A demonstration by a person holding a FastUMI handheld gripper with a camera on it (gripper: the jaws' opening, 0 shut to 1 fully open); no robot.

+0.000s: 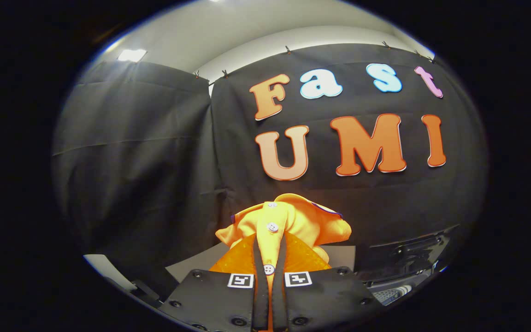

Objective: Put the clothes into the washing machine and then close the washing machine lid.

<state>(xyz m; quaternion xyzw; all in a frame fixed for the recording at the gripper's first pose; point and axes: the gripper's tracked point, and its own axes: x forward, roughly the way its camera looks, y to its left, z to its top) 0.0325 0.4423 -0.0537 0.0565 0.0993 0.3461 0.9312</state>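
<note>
Clothes (288,221) (buttoned) clamped in gripper (269,249)

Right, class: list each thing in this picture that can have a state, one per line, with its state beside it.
gripper: shut on the yellow garment, both fingers pressing its buttoned strip.
yellow garment: held up off any surface, bunched above and beyond the fingers, white buttons showing.
washing machine: dark body low beside the fingers; whether the lid is open or closed cannot be told.
</note>
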